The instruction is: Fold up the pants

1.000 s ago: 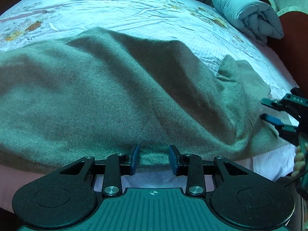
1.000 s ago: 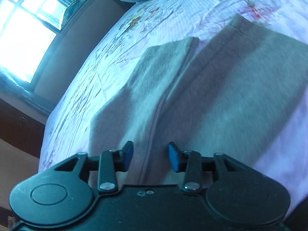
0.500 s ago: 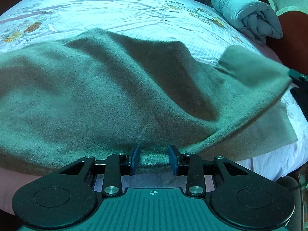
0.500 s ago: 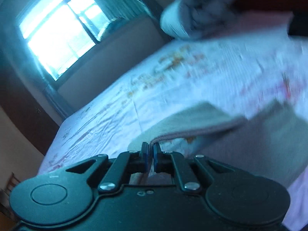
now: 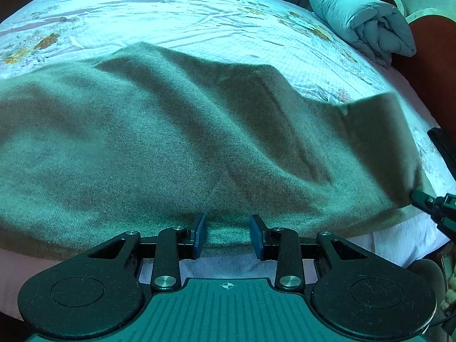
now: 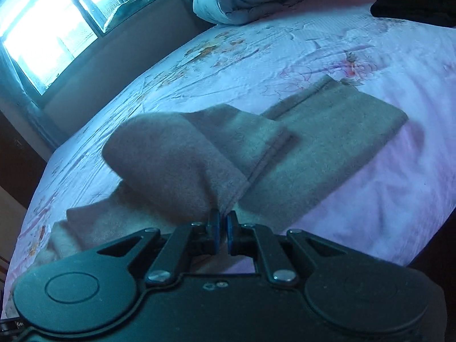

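Fingers [image 5: 199, 232] of our left gripper [image 5: 227, 235] stand parted at the near hem of the pants [image 5: 171, 148], gripping nothing, while our right gripper [image 6: 223, 229] has its fingers [image 6: 214, 228] pinched on a leg's edge. We see grey-green, fleecy pants spread over the floral bed [image 5: 199, 20] (a rolled duvet [image 5: 364, 25] sits at the far corner). One leg lies flat; the other rises from our right fingers in a soft arch, draping back over itself. Half a second ago that lifted leg was held higher and further out; it now hangs lower, nearer the flat leg. Our left fingers have not shifted.
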`<action>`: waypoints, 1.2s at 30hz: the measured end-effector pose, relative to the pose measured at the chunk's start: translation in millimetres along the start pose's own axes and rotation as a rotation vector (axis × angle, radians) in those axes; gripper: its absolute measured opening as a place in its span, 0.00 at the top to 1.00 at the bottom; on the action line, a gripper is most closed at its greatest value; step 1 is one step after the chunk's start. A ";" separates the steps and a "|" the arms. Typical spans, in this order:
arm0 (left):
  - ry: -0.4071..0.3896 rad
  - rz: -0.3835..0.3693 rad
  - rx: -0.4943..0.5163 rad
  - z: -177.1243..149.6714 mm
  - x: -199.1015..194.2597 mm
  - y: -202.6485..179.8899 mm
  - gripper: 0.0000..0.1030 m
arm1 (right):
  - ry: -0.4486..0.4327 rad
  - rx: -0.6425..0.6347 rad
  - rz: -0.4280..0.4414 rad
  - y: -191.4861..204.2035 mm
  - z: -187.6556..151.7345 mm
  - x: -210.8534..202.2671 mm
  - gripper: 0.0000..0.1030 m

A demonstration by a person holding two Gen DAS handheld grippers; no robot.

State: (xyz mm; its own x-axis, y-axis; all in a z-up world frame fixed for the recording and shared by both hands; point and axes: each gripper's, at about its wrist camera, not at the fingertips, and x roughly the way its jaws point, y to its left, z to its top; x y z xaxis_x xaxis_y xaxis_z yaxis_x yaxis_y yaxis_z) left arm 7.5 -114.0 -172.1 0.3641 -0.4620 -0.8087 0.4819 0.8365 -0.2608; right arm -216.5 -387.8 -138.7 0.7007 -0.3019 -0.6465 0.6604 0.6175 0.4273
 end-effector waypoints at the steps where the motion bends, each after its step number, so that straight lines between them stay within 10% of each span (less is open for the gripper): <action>1: 0.000 0.002 0.000 0.1 0.0 -0.3 0.66 | 0.007 -0.006 0.008 1.3 3.0 -0.1 1.00; 6: 0.000 0.012 0.006 -0.2 0.7 -3.2 0.66 | 0.012 0.189 0.182 -22.7 14.8 -6.1 0.73; 23: 0.004 0.032 -0.007 1.3 1.1 -7.5 0.66 | 0.031 0.322 0.040 -61.7 52.7 56.7 0.79; 27: -0.005 0.047 0.007 1.0 0.6 -11.6 0.66 | 0.035 0.223 -0.011 -47.7 51.8 56.8 1.00; 36: -0.023 0.010 0.058 7.1 -3.0 -32.6 0.66 | -0.029 0.003 -0.084 -31.2 46.7 18.8 1.00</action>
State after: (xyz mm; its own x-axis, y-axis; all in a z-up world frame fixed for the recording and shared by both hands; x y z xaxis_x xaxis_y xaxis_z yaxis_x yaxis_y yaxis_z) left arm -3.6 -141.9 -157.4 0.3868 -0.4612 -0.7985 0.5233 0.8228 -0.2218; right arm -211.3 -446.6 -134.7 0.6502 -0.3739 -0.6614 0.7181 0.5869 0.3740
